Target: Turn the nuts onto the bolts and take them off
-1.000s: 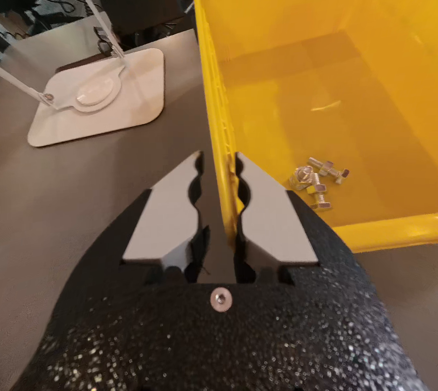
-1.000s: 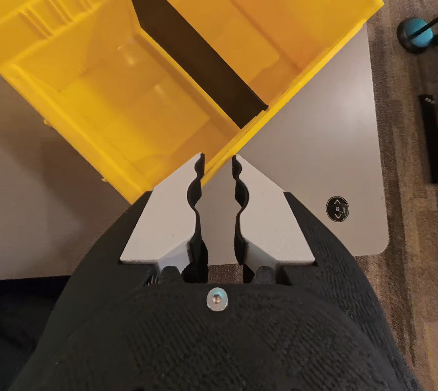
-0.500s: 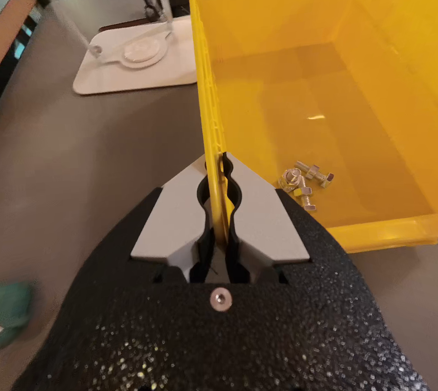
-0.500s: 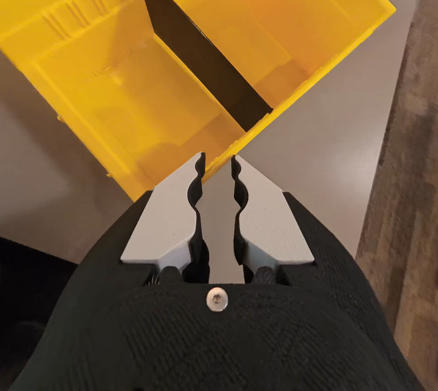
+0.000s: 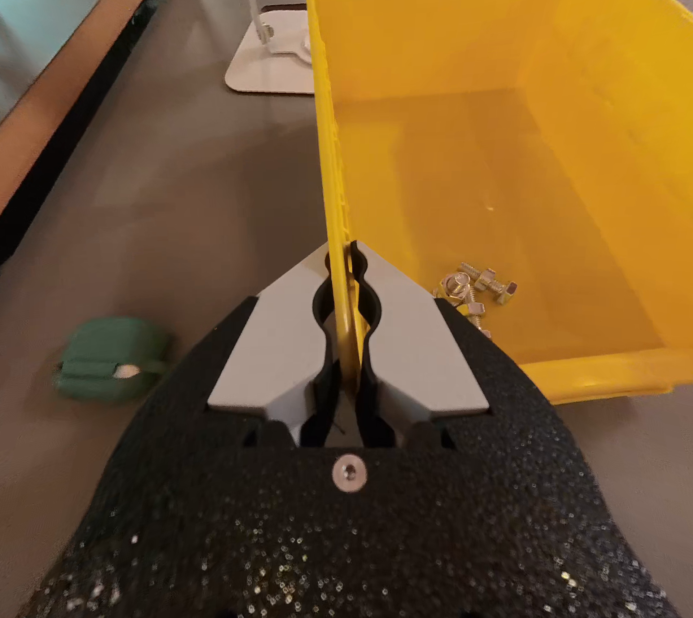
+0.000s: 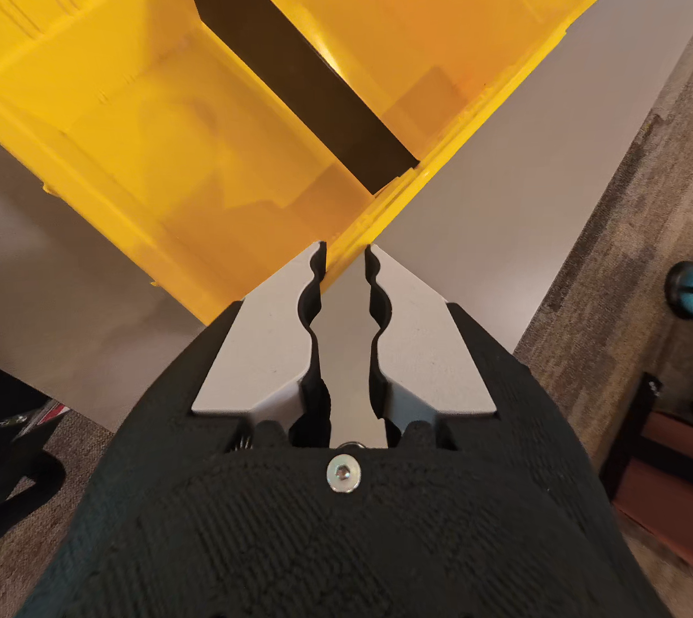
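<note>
A grey table (image 5: 180, 187) is seen from two gripper-mounted cameras. In the left wrist view, the left gripper (image 5: 347, 285) is clamped narrowly on the near end of the left side wall of a yellow bin (image 5: 431, 37), with the thin plastic wall pinched between its grey fingers (image 5: 277, 334). Inside this bin, at its near left corner, a small heap of silvery nuts and bolts (image 5: 474, 290) is lying loose; at least one bolt appears to carry a nut, though this cannot be told for certain. A green pouch (image 5: 108, 360) is lying on the table to the left of the gripper, and a white stand base (image 5: 270, 71) is set farther off, beside the bin's far left.

In the right wrist view, the right gripper (image 6: 345, 251) is held part-open and empty, its tips at the near corner of a divided yellow bin (image 6: 442, 165), parted by a black divider (image 6: 292, 75); both visible compartments appear empty.

No hardware is being gripped. The threading work is judged not to be under way: the bin is only being handled, and picking, turning on and taking off are all left.
</note>
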{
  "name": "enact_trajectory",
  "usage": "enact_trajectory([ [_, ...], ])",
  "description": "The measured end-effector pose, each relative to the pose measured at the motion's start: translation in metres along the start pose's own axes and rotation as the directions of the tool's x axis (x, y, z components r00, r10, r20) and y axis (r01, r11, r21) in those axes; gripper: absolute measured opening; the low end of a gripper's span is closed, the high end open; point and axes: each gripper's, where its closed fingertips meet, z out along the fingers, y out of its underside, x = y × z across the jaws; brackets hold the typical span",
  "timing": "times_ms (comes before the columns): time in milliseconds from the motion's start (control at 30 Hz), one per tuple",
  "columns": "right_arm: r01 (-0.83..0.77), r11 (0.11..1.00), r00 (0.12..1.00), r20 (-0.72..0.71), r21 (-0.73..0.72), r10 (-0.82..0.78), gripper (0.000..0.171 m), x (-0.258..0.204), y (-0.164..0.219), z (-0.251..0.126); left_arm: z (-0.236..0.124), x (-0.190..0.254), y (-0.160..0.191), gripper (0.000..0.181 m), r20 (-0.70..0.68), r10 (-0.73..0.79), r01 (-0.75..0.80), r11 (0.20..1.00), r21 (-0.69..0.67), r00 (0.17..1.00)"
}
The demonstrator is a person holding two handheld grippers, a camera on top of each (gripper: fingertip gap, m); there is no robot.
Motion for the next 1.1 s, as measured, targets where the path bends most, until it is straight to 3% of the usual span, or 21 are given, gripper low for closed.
enact_trajectory([
  [67,0.004,1.000,1.000,-0.018,0.017,-0.004,0.022,0.004,-0.004,-0.003,0.000,-0.007,0.001,0.002,-0.007,0.004,-0.004,1.000,-0.007,1.000],
  [200,-0.055,0.952,0.992,-0.089,0.302,0.085,0.040,0.015,-0.060,-0.043,0.005,-0.014,-0.001,0.002,-0.023,0.007,-0.007,1.000,-0.007,1.000],
  [300,-0.037,0.837,0.983,-0.130,0.546,0.129,0.055,0.001,-0.122,-0.080,0.006,-0.017,-0.002,0.002,-0.035,0.002,-0.003,1.000,-0.001,0.999],
  [433,-0.028,0.635,0.994,-0.048,0.772,0.102,0.056,-0.061,-0.197,-0.101,0.007,-0.027,-0.003,0.004,-0.030,0.017,-0.017,1.000,-0.001,0.999],
  [500,-0.055,0.536,0.998,0.025,0.843,0.062,0.056,-0.102,-0.229,-0.100,0.002,-0.035,-0.007,0.015,-0.003,-0.028,0.028,0.999,0.023,1.000],
  [533,-0.054,0.496,0.999,0.044,0.867,0.031,0.056,-0.121,-0.242,-0.098,-0.004,-0.034,-0.011,0.032,-0.028,-0.075,0.076,0.996,0.039,0.997],
  [600,-0.017,0.424,0.999,0.031,0.905,-0.027,0.049,-0.153,-0.267,-0.088,-0.023,-0.032,-0.027,0.053,-0.052,-0.146,0.151,0.982,0.114,0.988],
  [667,0.012,0.337,0.998,0.010,0.941,-0.063,0.040,-0.180,-0.286,-0.071,-0.044,-0.032,-0.046,0.048,-0.019,-0.134,0.135,0.968,0.211,0.991],
  [733,0.082,0.311,0.995,-0.058,0.947,-0.084,0.036,-0.199,-0.297,-0.036,-0.050,-0.012,-0.052,0.040,-0.069,-0.065,0.077,0.978,0.195,0.996],
  [833,0.199,0.311,0.979,-0.175,0.929,-0.103,0.034,-0.216,-0.300,0.026,-0.038,0.026,-0.034,0.030,-0.195,0.040,-0.042,0.999,-0.008,0.980],
  [933,0.240,0.329,0.970,-0.213,0.913,-0.116,0.031,-0.231,-0.292,0.070,-0.022,0.036,-0.009,0.015,-0.189,0.092,-0.132,0.968,-0.211,0.978],
  [1100,0.384,0.355,0.913,-0.294,0.853,-0.282,0.028,-0.262,-0.278,0.099,-0.005,0.036,0.013,0.012,-0.139,0.076,-0.122,0.922,-0.367,0.987],
])
